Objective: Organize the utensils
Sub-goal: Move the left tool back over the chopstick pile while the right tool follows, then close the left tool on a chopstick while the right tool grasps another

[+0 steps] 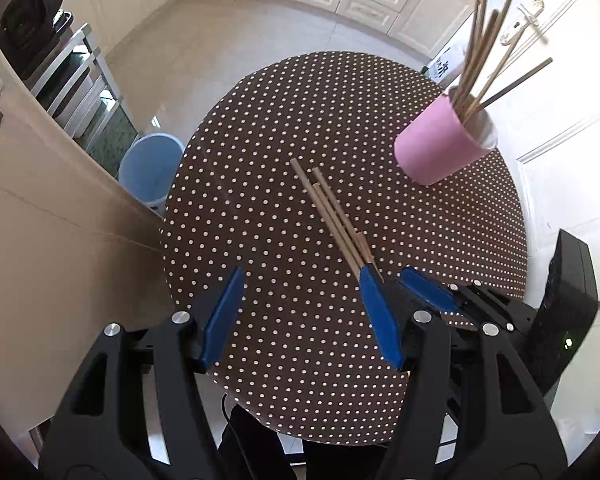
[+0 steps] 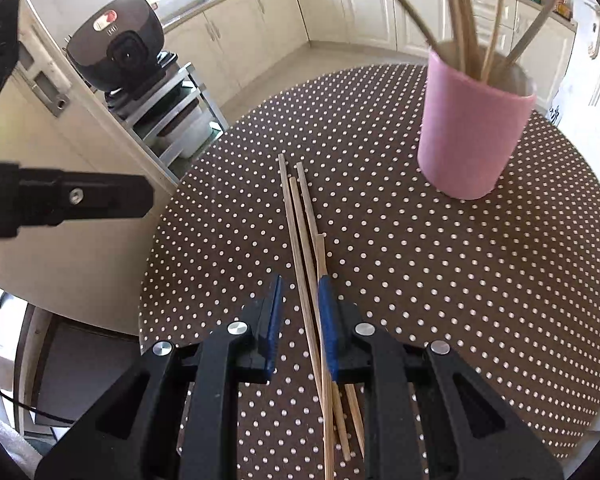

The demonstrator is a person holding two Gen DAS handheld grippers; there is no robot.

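Observation:
Several wooden chopsticks [image 2: 300, 232] lie side by side on the brown polka-dot table [image 2: 460, 280]. My right gripper [image 2: 300, 292] is low over their near ends, its blue pads a narrow gap apart with the sticks between them; the left pad stands clear of the sticks. A pink cup [image 2: 472, 128] holding several more chopsticks stands at the far right. In the left wrist view the same loose chopsticks [image 1: 332, 208] run toward the cup [image 1: 444, 144]. My left gripper [image 1: 302, 276] is wide open and empty above the table, just left of them.
A blue bin [image 1: 150, 168] stands on the floor past the table's left edge. A dark appliance [image 2: 120, 48] sits on a metal rack by the beige cabinet. A black box [image 1: 564, 304] is beside the table's right edge.

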